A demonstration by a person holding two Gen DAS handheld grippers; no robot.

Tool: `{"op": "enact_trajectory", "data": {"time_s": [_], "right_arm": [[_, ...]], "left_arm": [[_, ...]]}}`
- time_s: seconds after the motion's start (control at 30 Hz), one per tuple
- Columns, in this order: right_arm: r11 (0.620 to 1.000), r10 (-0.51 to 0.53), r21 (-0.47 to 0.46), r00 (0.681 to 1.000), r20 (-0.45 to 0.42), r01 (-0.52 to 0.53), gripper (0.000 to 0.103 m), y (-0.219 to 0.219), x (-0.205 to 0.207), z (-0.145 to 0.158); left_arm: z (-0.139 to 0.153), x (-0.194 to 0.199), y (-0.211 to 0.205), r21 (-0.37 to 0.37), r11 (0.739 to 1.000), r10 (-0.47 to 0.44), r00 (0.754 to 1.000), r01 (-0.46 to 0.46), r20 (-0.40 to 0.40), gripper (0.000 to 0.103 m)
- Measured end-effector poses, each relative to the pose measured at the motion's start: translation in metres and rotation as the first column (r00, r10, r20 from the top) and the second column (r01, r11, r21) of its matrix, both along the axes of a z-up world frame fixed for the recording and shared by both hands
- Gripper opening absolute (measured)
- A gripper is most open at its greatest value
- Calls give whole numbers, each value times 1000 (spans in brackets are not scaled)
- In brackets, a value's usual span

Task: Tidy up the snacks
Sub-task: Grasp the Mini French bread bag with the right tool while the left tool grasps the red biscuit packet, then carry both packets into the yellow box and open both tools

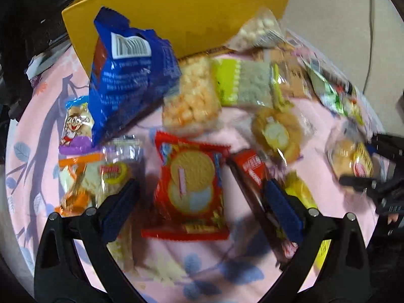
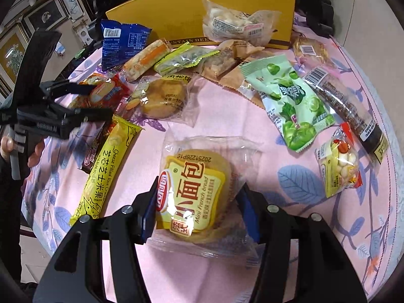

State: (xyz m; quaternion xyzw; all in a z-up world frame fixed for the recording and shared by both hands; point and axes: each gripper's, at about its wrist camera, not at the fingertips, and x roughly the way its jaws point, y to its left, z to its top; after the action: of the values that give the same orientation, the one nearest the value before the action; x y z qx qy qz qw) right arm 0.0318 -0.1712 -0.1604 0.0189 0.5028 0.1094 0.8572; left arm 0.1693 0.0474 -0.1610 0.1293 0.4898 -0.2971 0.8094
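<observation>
Many wrapped snacks lie on a pink leaf-print cloth [image 2: 222, 116]. My right gripper [image 2: 199, 213] is shut on a mini French bread packet [image 2: 194, 189], a blue pad pressing each side of its wrapper. The left wrist view shows that same gripper [image 1: 353, 176] and the bread packet [image 1: 349, 159] at the right edge. My left gripper [image 1: 202, 209] stands open, pointing steeply down over a red sandwich-biscuit packet [image 1: 192, 189] that lies between its fingers without touching them. In the right wrist view the left gripper [image 2: 101, 101], held by a hand, hovers over that red packet [image 2: 106, 93].
A yellow box [image 2: 176, 12] stands at the back, with a blue packet [image 1: 126, 75] leaning on it. A long yellow rice-cracker pack [image 2: 106, 166], a green packet [image 2: 295, 106], a bun [image 2: 161, 98] and several small snacks are scattered about. The round table's edge curves along the right.
</observation>
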Motion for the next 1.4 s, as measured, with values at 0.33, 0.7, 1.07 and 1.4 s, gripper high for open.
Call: {"op": "enact_trajectory", "data": {"time_s": [0.33,0.7,1.07,1.4], "right_arm": [[1000,1,29,1000,-17,0,59,-7,1,0],[1000,8,-24,1000,30,-7,58,0,1,-2],[999,-16,-39,994,107,21,52,1,-10,9],[999,-34,5,979,202,34,52,-11,-9,58]], "left_arm": [[-7,-12,19,-117,991,74,997,-70,23,78],[-8,-6,-5,27,971,231,965,-237,126,77],[-4,-40,-14,-26,872,489,863,-489,126,45],[57,-102,-19,-145,861,505,851,-487,141,45]]}}
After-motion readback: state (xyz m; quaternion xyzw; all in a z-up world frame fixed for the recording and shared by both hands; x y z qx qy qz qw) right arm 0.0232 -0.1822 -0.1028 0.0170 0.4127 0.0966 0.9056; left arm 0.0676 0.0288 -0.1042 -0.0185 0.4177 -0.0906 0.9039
